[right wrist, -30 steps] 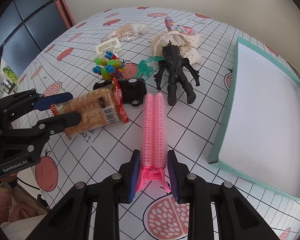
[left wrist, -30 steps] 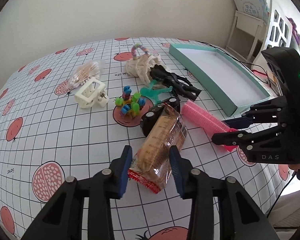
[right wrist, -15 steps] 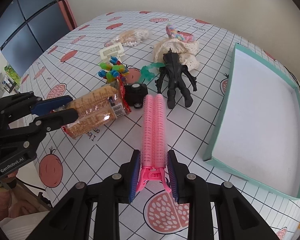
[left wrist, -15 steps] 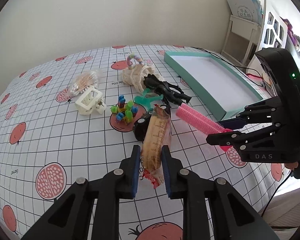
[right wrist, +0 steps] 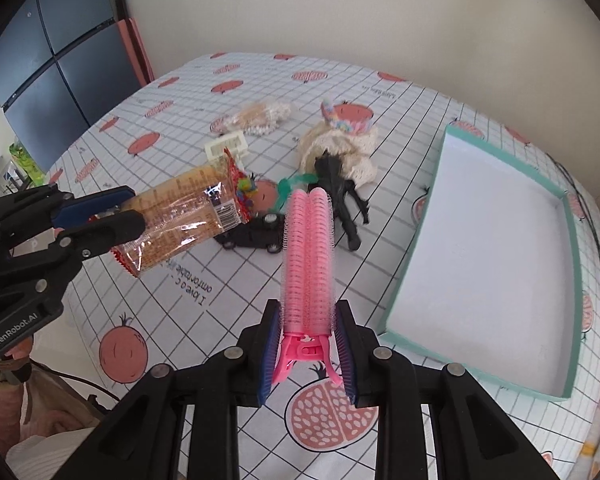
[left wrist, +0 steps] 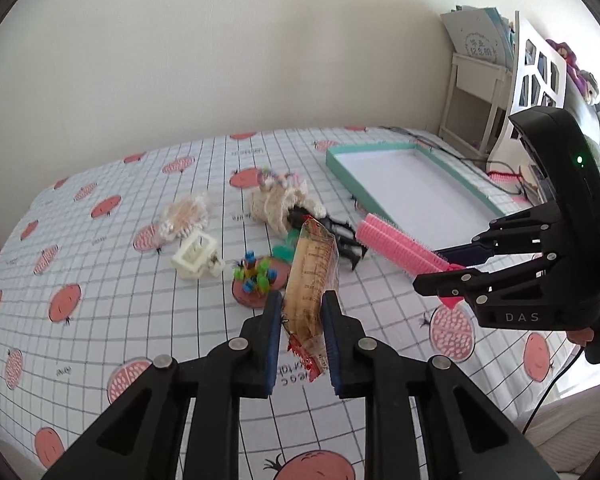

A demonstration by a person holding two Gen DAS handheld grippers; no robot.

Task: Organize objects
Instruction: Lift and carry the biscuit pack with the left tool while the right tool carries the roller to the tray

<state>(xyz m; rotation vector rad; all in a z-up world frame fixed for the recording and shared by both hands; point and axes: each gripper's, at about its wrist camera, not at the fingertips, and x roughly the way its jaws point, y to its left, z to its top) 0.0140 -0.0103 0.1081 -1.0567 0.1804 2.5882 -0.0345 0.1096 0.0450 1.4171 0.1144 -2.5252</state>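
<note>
My left gripper (left wrist: 300, 340) is shut on a clear packet of biscuits (left wrist: 310, 280) and holds it up above the table; the packet also shows in the right wrist view (right wrist: 180, 216). My right gripper (right wrist: 306, 344) is shut on a pink double hair-roller clip (right wrist: 308, 256), lifted above the cloth; it shows at the right of the left wrist view (left wrist: 400, 246). A shallow teal tray (right wrist: 576, 240) with a white bottom lies at the right, and shows in the left wrist view (left wrist: 340, 168) too.
On the pomegranate-print cloth lie a black toy figure (right wrist: 340, 188), a black toy car (right wrist: 256, 234), a cream lace bundle (right wrist: 340, 144), a white claw clip (left wrist: 194, 254), a bead bag (left wrist: 182, 216) and a colourful bead toy (left wrist: 256, 274). A white shelf (left wrist: 480, 92) stands beyond the table.
Both grippers have risen and drawn back from the table with their objects. The biscuit packet has left the cloth and turned edge-up between the left fingers.
</note>
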